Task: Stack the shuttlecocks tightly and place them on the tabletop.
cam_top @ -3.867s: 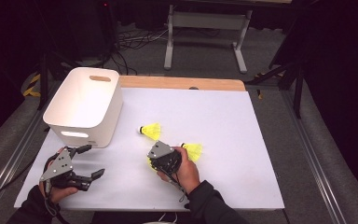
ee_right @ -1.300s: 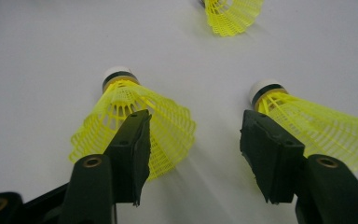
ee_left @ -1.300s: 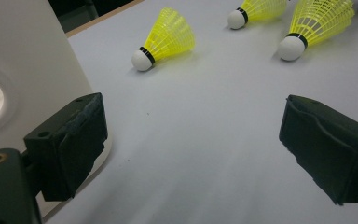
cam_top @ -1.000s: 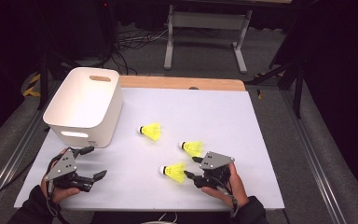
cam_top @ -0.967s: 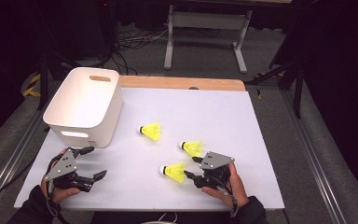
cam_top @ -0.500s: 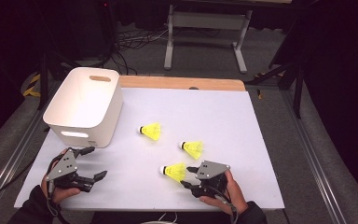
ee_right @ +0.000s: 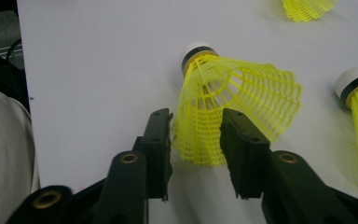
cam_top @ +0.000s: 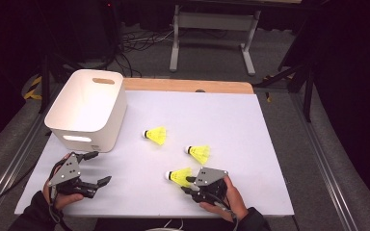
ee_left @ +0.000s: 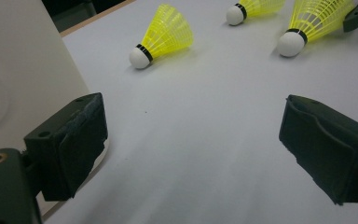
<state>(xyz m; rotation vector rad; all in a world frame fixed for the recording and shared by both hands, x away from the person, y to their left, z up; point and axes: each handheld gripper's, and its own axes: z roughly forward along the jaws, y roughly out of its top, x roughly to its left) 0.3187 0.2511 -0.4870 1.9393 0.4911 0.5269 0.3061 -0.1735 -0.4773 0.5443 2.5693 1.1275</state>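
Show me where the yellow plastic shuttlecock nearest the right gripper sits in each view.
High view: yellow plastic shuttlecock low centre, at right gripper.
Left gripper view: top right.
Right gripper view: centre, skirt between the closing jaws.
Shared landmark: white cork tip.

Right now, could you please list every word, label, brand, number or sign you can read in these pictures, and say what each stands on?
None: no readable text shows anywhere.
White bin: plain walls, no label.
Three yellow shuttlecocks: a dark band at each cork, no lettering.
White table sheet: blank.
Left tool and right tool: black, no markings.
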